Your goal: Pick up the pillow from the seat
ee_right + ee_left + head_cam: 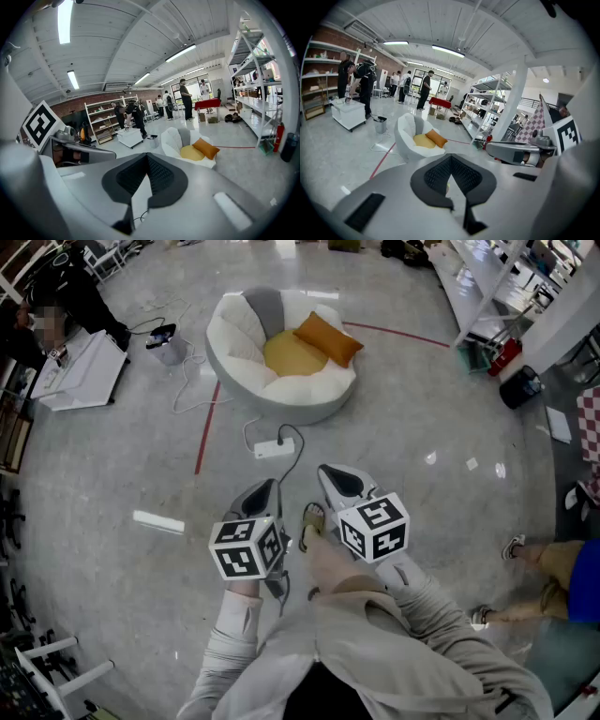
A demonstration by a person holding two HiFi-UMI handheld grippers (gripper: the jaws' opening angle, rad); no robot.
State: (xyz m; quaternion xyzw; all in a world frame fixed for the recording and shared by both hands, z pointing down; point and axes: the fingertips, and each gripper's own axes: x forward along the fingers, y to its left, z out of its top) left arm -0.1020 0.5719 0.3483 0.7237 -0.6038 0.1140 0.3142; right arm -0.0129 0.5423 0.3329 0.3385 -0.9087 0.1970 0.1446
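Note:
An orange pillow [328, 337] leans on the back right of a round white seat [234, 334] with a yellow cushion [291, 356], far ahead on the floor. It also shows as the orange pillow [436, 138] in the left gripper view and the orange pillow [206, 148] in the right gripper view. My left gripper [265, 491] and right gripper [335, 479] are held side by side near my body, well short of the seat. Both are shut with nothing between the pads [451, 172].
A white power strip [273, 448] with its cable lies between me and the seat, beside a red floor line [207, 427]. A white cart [82, 371] and a bin [167, 345] stand at the left, shelving [487, 287] at the right. A person's legs [534, 568] are close on my right.

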